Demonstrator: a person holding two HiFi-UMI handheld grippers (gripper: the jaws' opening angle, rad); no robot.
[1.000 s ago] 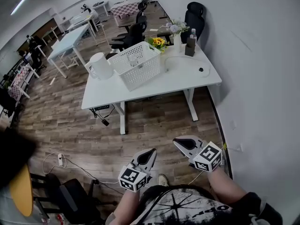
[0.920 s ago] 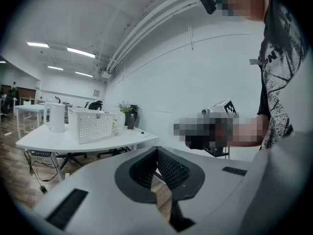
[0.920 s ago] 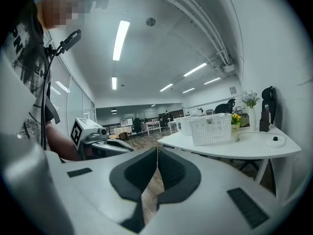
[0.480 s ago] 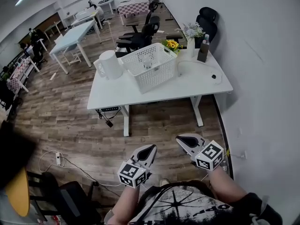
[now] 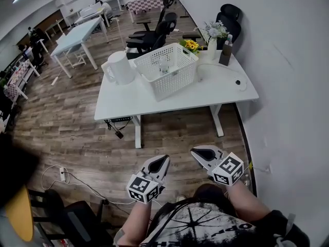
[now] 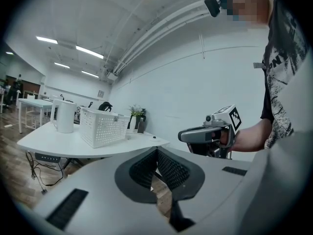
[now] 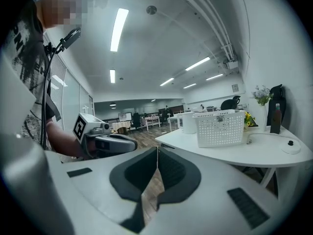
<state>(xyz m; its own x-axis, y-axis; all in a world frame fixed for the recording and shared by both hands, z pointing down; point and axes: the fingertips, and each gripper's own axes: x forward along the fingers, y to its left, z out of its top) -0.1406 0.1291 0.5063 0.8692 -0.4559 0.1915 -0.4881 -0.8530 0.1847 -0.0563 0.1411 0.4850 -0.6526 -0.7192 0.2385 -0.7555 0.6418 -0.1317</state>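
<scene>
Basket point(image 5: 168, 69) sits on the surface point(image 5: 216, 89), well ahead of our left hand-held gripper point(image 5: 162, 160) and right hand-held gripper point(image 5: 196, 151). Both have jaws pressed together, empty. We judge this the approach stage; next calls for closing in, jaws parted.

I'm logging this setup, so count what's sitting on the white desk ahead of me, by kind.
White kettle: 1
White mesh basket: 1
Flower bunches: 2 (sunflowers, pale blooms)
Dark bottle: 1
Cabled round puck: 1
Total: 6
</scene>
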